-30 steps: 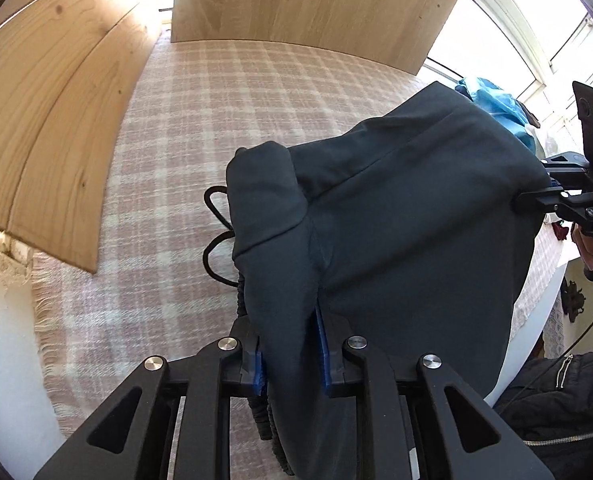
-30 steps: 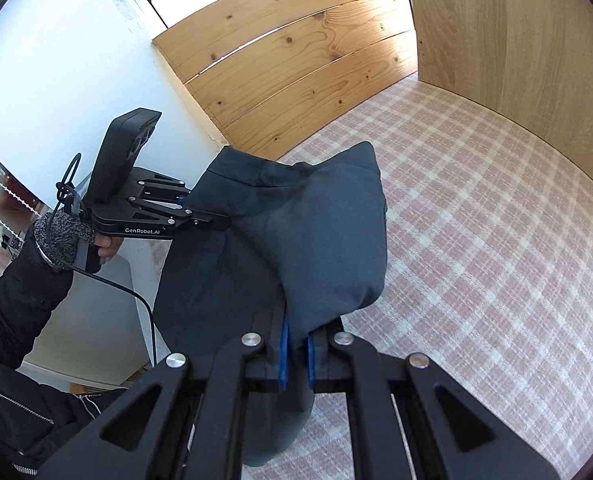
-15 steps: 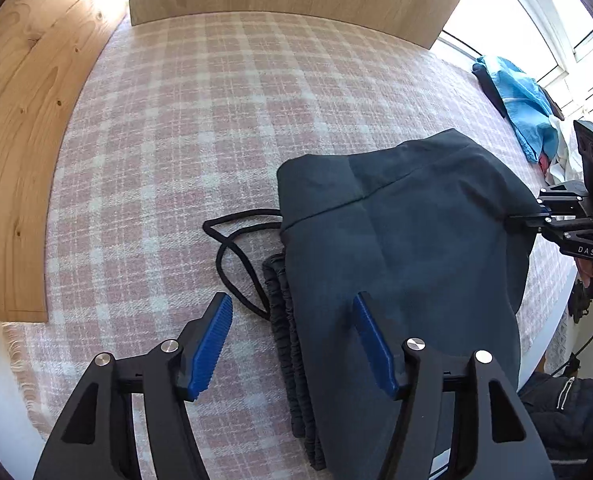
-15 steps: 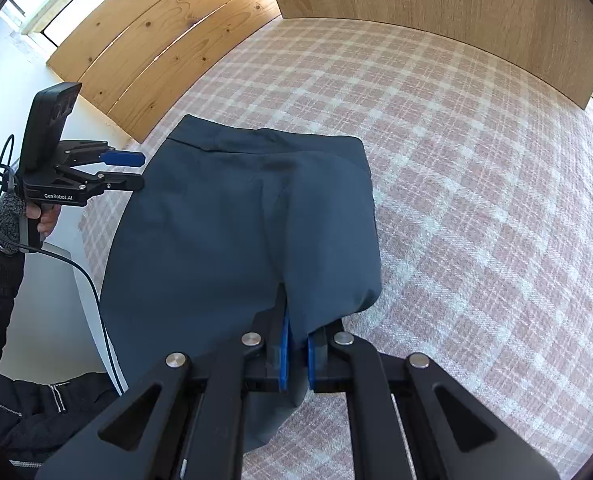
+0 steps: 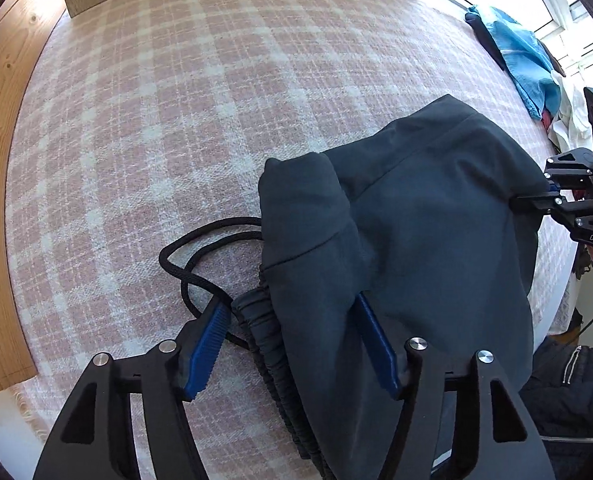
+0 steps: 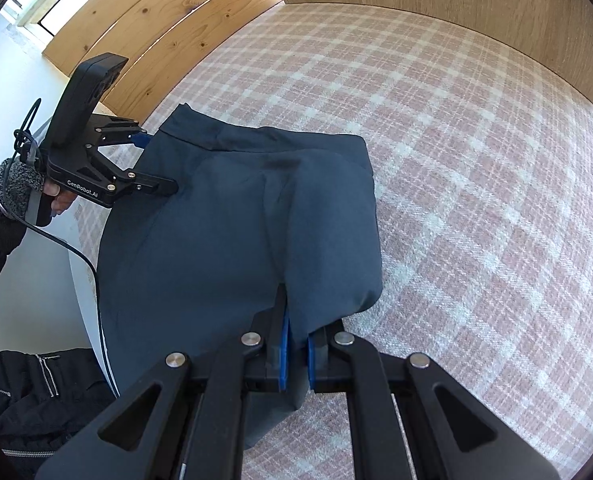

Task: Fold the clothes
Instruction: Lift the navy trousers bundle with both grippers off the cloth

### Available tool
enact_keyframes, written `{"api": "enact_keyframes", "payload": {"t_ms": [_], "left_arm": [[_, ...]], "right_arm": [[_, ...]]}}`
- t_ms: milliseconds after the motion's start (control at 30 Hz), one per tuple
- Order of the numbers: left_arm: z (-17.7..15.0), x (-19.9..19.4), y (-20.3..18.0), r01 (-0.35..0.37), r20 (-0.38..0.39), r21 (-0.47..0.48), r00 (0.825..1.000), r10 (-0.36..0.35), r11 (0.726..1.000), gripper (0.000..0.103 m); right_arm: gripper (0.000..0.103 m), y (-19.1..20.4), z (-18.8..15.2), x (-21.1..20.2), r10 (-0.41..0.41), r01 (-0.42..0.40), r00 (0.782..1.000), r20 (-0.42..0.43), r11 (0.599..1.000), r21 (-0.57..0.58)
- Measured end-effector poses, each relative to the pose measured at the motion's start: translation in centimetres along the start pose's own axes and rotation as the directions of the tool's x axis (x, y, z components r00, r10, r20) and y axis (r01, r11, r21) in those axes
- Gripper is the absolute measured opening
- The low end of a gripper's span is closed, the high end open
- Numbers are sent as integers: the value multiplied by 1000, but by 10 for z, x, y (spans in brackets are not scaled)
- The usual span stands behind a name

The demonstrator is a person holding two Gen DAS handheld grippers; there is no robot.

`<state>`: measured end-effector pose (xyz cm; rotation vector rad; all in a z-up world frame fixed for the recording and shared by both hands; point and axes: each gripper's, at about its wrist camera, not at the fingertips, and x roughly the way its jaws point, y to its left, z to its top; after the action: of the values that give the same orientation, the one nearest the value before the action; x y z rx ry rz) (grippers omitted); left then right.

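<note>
Dark blue-grey trousers [image 5: 428,240] lie bunched on the pink plaid blanket [image 5: 176,100], one part folded over another. The elastic waistband [image 5: 262,332] and a black drawstring [image 5: 192,256] stick out at the left edge. My left gripper [image 5: 292,340] is open, its blue pads either side of the waistband edge, the right pad pressed into the cloth. From the right wrist view the left gripper [image 6: 156,162] sits at the garment's far left side. My right gripper [image 6: 296,320] is shut on a fold of the trousers [image 6: 236,220], and also shows as the right gripper [image 5: 536,200] at the cloth's right edge.
Wooden panels [image 6: 436,0] wall the bed on two sides. A pile of blue and white clothes [image 5: 528,68] lies at the far right by the window. The person's black jacket [image 5: 568,392] and a gloved hand [image 6: 16,188] are at the bed's near edge.
The left gripper let go of the trousers, which dropped onto the blanket, then moved forward so its open fingers straddle the waistband edge. The right gripper stayed shut on the cloth.
</note>
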<state>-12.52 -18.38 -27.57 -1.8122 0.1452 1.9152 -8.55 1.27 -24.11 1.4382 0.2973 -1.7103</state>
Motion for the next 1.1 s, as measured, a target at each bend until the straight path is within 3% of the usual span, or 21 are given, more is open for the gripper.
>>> {"api": "enact_keyframes", "payload": {"t_ms": [100,200,333,433,533,633,733,833,900,967,1100], "left_arm": [[-4,-24,2,-27,32,21,999,26,999,49],[-3,-44,-4,-22,82,67,996,16,998,48],[14,-28,0,1,77,106,997,-9,994,52],[4,-16,1,30,41,79,999,-33,996,52],[0,-8,10,67,16,40,998,-68,997,63],[-13,-7,9,77,-13,51,997,-76,996,66],[-18,-4,3,66,-26,77,998,-65,995,75],[-15,-1,-2,49,-27,91,999,-47,995,75],[-13,0,-5,37,-31,104,999,-34,994,74],[-12,0,-7,66,-33,112,997,-63,991,52],[-12,0,-7,83,-38,126,996,-79,988,50]], "right_arm": [[7,3,0,-1,-7,7,1000,1,1000,-15],[7,0,-1,-1,-2,2,1000,0,1000,-5],[7,0,-1,3,-6,6,1000,-6,1000,-2],[7,1,0,4,-20,20,1000,-13,1000,-14],[7,2,-2,2,-23,23,1000,-11,1000,-16],[7,0,-3,1,-17,17,1000,-12,1000,-11],[7,-1,-3,0,-10,10,1000,-15,1000,-6],[7,-3,-3,-1,-5,5,1000,-20,1000,-3],[7,-3,-1,-2,-2,2,1000,-27,1000,-2],[10,-5,-1,-3,2,-2,1000,-31,1000,2],[14,-14,-1,-14,22,-21,999,-30,999,45]]}}
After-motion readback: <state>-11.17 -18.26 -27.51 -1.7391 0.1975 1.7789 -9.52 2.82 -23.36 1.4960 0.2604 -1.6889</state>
